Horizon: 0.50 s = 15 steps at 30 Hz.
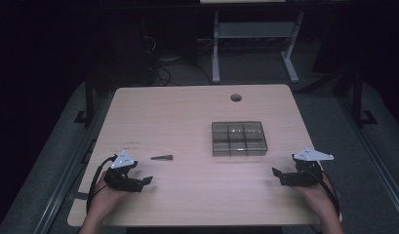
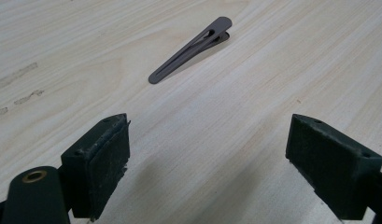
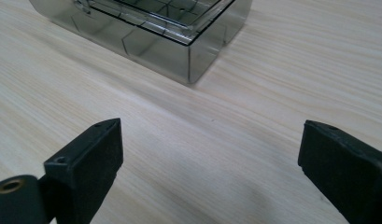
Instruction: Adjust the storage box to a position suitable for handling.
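A slim dark hair clip (image 1: 162, 157) lies flat on the wooden table (image 1: 177, 117), left of centre. My left gripper (image 1: 147, 181) rests near the front left edge, just short of the clip, jaws open and empty. In the left gripper view the hair clip (image 2: 191, 49) lies ahead of the left gripper (image 2: 207, 158), apart from both pads. A clear plastic compartment box (image 1: 239, 138) stands right of centre. My right gripper (image 1: 276, 172) sits at the front right, open and empty. The box (image 3: 146, 32) shows ahead of the right gripper (image 3: 212, 163).
A round cable hole (image 1: 236, 97) is near the table's far edge. Beyond the table stand a white desk frame (image 1: 255, 44) and loose cables on a dark floor. Bare wood lies between the two grippers.
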### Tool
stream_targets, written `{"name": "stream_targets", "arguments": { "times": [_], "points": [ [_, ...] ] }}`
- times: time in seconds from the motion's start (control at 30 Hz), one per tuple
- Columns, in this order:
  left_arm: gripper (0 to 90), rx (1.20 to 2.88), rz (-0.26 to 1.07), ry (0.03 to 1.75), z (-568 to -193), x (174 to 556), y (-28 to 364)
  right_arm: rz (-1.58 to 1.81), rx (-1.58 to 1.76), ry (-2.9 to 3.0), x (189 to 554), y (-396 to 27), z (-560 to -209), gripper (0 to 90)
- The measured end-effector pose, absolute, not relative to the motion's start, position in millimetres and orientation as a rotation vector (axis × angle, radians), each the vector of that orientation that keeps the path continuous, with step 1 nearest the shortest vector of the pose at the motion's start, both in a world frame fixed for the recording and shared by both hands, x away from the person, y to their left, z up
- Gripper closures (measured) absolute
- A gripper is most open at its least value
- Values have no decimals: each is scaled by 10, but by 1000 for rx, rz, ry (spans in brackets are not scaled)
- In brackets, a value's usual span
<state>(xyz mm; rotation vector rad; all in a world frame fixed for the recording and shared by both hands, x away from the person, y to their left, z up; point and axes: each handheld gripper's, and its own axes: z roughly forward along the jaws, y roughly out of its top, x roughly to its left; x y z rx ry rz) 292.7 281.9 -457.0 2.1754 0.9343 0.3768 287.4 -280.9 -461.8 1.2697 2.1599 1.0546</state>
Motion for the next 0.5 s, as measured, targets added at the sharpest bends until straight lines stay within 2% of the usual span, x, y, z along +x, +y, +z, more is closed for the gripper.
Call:
{"name": "stream_targets", "arguments": {
  "times": [0.23,0.5],
  "points": [
    [135,2177,367,929,-4574,2909,2801,1065,1270,2175,2872,-2779,-4601,68],
    [138,2144,359,925,-4546,2883,2797,1081,1306,2175,2868,-2797,-4540,182]
  ]
}}
